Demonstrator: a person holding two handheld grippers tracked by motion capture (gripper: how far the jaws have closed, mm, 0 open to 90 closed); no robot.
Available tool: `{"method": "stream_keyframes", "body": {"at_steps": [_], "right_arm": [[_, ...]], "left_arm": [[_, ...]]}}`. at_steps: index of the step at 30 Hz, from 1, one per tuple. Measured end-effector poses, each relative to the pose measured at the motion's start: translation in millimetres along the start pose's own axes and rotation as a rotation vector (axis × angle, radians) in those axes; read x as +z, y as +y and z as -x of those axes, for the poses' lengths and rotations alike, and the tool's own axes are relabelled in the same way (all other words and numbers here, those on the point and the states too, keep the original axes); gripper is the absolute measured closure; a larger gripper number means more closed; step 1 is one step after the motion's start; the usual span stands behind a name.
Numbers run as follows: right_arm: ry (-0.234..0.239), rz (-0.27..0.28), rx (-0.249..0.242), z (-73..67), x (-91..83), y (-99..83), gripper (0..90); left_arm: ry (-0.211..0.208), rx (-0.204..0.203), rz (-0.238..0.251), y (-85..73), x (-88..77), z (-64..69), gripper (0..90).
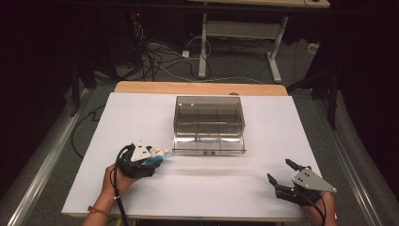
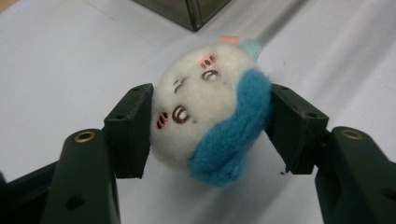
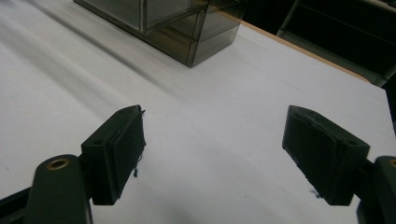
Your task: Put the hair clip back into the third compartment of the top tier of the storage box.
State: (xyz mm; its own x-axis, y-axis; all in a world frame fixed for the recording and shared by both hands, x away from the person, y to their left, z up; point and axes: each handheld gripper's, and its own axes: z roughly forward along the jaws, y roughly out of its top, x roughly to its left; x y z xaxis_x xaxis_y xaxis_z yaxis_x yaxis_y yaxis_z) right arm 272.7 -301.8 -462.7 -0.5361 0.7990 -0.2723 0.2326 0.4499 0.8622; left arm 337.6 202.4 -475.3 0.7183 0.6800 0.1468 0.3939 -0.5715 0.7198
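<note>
Overhead, a white table (image 1: pixel 197 188) carries a smoky, see-through plastic box (image 1: pixel 209 123) with inner dividers, and a person's two hands come in from the near edge, each holding a black two-jaw gripper.

Seen from above, the left gripper (image 1: pixel 157 155) sits at the near left of the table, its tip pointing toward the box's near left corner, which lies just ahead of it. Between its jaws is a small plush toy (image 1: pixel 159 153). In the left gripper view, the toy (image 2: pixel 212 109) is a round white ball of felt with a stitched face, pink cheek marks and a blue patch down one side. Both jaws press against it, one on the white side and one on the blue, so the gripper (image 2: pixel 210 126) is closed around the toy. A corner of the box (image 2: pixel 187 11) shows beyond the toy.

At the near right of the table, the right gripper (image 1: pixel 281 172) is well apart from the left one. In its own view, its jaws stand wide apart with nothing between them, just bare tabletop (image 3: pixel 215 154). The box (image 3: pixel 173 23) stands ahead of it and to its left.
</note>
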Motion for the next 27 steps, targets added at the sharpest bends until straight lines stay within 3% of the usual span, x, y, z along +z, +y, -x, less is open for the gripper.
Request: {"method": "stream_keyframes", "body": {"at_steps": [12,27], "right_arm": [[0.000,-0.001,0.001,0.3,0.4,-0.2,21.5],[0.007,-0.002,0.000,-0.5,1.3,-0.1,21.5]], "left_arm": [[0.041,-0.045,0.092,-2.0,-24.1,-9.4,36.0],[0.043,-0.047,0.175,6.1,-38.3,-5.2,36.2]]}}
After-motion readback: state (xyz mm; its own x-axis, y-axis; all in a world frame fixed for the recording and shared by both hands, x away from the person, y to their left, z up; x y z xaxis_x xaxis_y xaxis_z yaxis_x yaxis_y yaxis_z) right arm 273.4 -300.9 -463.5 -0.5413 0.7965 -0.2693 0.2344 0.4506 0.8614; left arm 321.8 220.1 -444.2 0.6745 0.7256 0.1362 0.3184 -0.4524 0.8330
